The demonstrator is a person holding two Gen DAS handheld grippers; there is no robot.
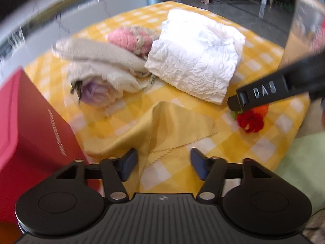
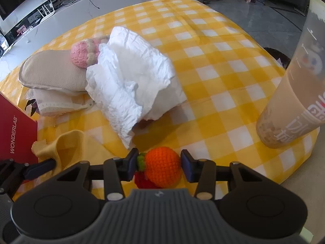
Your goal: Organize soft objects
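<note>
**Crocheted fruit between right jaws, yellow cloth under left**

Right gripper [image 2: 158, 167] points steeply down at the near edge of the table [image 2: 213, 65], which is covered in a yellow-and-white check. Its jaws stand part open around an orange crocheted fruit [image 2: 163, 168] with a green leaf and a red crocheted piece [image 2: 143, 181] under it; the left pad touches the leaf side, while the right pad sits just beside the orange ball, and whether it presses I cannot tell.

Left gripper [image 1: 163, 165] hangs over a yellow cloth [image 1: 162, 128] with a zigzag edge, near the table's near edge. Its jaws are moderately wide, and a raised fold of the cloth lies between the pads without either one clearly pressing it.

Toward the middle of the table lies a white crinkled bundle [image 2: 130, 81], touching a beige pad [image 2: 52, 71] stacked on cream fabric, with a pink knitted piece [image 2: 81, 56] beside them. A red box [image 2: 16, 130] sits at the left edge and a milk tea cup [image 2: 292, 101] at the right edge.
</note>
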